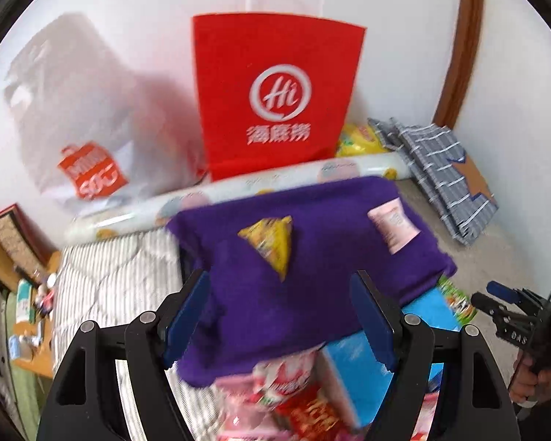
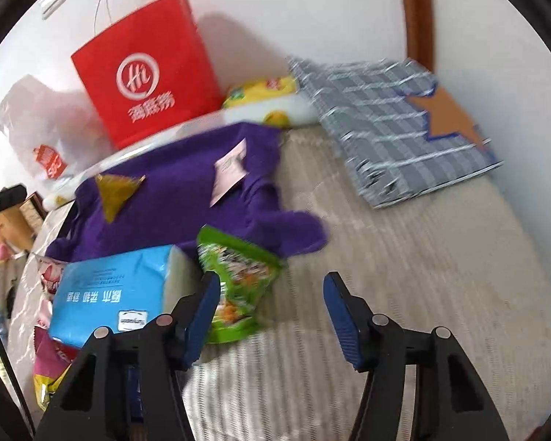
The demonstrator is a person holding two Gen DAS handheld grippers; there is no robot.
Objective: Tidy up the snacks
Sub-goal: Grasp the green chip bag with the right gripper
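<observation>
Two snack packets (image 1: 270, 244) (image 1: 393, 228) on one purple cloth (image 1: 312, 294), one red bag (image 1: 275, 95).

Red paper bag (image 1: 275, 95): "Hi"; characters below likely 海底捞.

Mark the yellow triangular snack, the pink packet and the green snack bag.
yellow triangular snack (image 1: 270, 244), left wrist view, centre of wrapper.
pink packet (image 1: 393, 226), left wrist view, middle of face.
green snack bag (image 2: 238, 283), right wrist view, printed front.

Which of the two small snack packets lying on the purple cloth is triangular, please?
The yellow packet is the triangular one, lying near the middle of the purple cloth. The pink packet, nearer the cloth's right edge, is rectangular.
</observation>
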